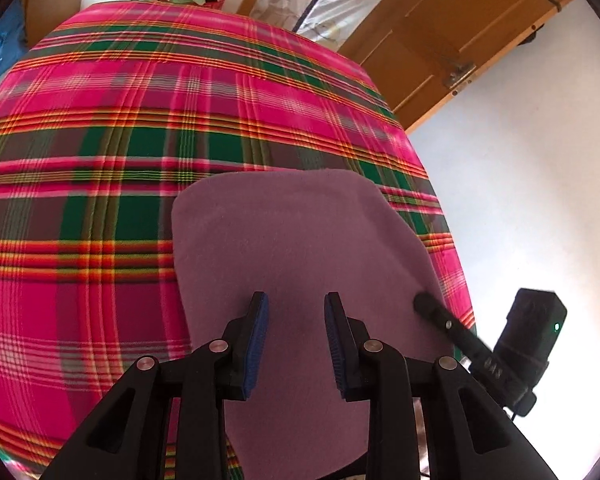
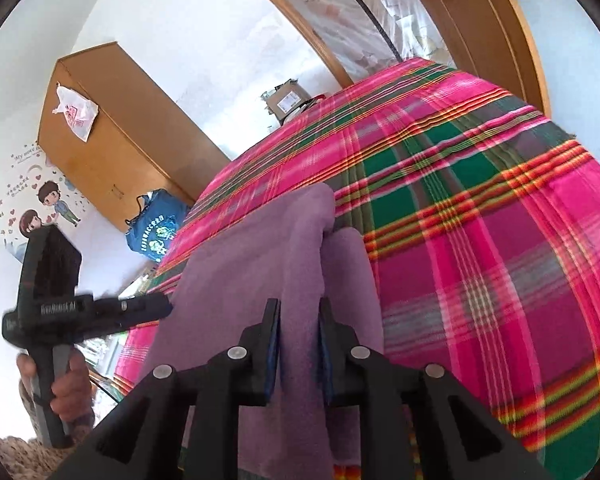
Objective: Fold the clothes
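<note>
One purple garment point(image 1: 300, 248), one plaid bed cover point(image 1: 100, 152), two grippers, one hand point(image 2: 66, 384) in sight. In the left wrist view, plaid cover bare from 9 o'clock round to 12, wide room there; garment lying flat at centre and 6 o'clock, long axis running from 6 toward 12, far edge rounded, its right edge close to the cover's drop-off at 3 o'clock, white floor point(image 1: 520, 200) beyond. Left gripper point(image 1: 296, 344) hovering over the cloth, blue pads spread, nothing pinched between them. At 4 o'clock, a black finger of the other tool touching the garment's right margin. In the right wrist view, at 8 o'clock the hand gripping the left tool's handle, off the bed's edge; wooden cabinet point(image 2: 112, 132) at 10 o'clock, blue bag point(image 2: 156, 232) below it. Garment at centre, raised into a fold, long axis from 6 toward 12, upper corner pointing to 12. Right gripper point(image 2: 300, 344) with a fold of purple cloth between its pads, jaws narrowly apart; pressing or loose, cannot tell. Open plaid from 1 to 5 o'clock.
</note>
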Available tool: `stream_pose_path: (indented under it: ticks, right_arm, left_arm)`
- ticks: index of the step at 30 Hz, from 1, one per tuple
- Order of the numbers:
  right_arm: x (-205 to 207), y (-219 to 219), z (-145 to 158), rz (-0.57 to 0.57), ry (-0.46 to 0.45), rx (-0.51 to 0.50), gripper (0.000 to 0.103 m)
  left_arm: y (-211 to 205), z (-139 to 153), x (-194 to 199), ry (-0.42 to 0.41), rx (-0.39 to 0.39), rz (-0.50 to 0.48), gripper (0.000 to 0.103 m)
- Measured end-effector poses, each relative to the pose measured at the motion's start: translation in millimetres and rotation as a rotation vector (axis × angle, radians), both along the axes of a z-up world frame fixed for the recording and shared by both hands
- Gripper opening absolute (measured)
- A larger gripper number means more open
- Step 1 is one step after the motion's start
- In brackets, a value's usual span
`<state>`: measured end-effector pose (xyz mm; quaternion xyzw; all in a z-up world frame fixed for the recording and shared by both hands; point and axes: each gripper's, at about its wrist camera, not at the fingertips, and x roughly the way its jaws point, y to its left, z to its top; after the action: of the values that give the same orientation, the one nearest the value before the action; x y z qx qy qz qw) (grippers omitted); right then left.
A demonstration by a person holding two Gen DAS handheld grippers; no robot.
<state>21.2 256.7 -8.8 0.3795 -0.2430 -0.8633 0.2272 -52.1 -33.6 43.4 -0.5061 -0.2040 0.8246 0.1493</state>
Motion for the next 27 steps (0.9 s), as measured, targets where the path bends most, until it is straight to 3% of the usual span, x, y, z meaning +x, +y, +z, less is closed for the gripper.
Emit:
stream_pose_path:
  ticks: [4,8,17,20,27]
  right_arm:
    - [0,-3,6,-0.002,0.012,0.001,0.013]
    - [20,-7,25,0.013,0.093,-0.011,0.012]
    - [15,-7,-12,-0.036,-0.028,-0.011,0.014]
    - [13,-9,-13,-0.034,-0.028,0.003,0.015]
    - [18,-18,17,-0.038,0.112,0.132,0.013]
  left_arm:
    - [1,-4,3,-0.01,-0.013,-0.001,0.03]
    - [-6,-6,5,-0.023,-0.006,0.006,0.03]
    - [-11,-12,10,-0.023,0.01,0.004,0.03]
    - [-12,-12,10,-0.022,0.013,0.005,0.03]
    - [-10,-12,14,-0.007,-0.009,0.013,0.03]
